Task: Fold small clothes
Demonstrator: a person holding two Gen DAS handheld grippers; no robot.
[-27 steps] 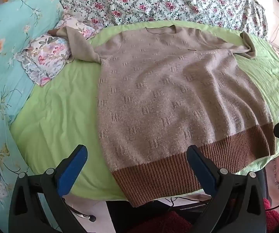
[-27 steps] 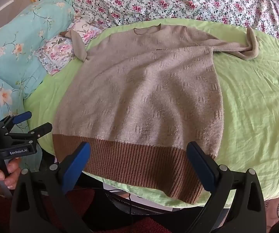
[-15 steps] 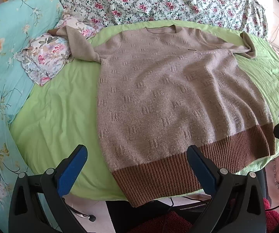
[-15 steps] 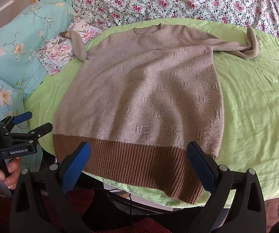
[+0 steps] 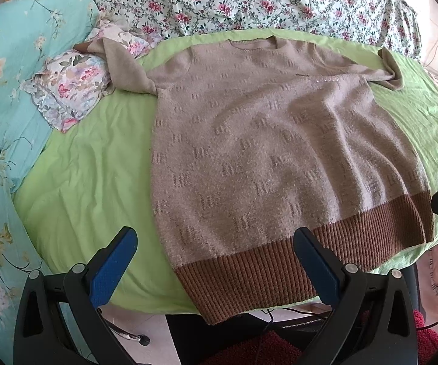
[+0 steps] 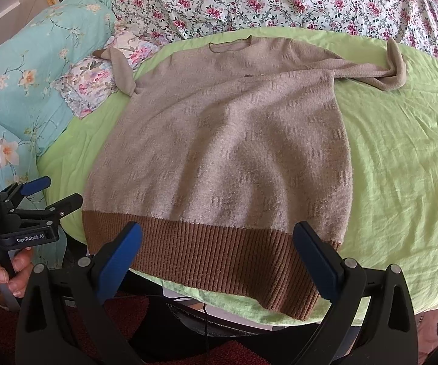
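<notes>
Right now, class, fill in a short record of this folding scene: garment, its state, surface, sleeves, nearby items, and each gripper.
garment: beige knit sweater with a brown ribbed hem
state: spread flat, unfolded, neckline away from the cameras
surface: green sheet
sleeves: one lies over a small floral pillow; the other is bent near the far edge
nearby: turquoise floral bedding, rose-print quilt
left gripper: open, empty, above the hem
right gripper: open, empty, above the hem
</notes>
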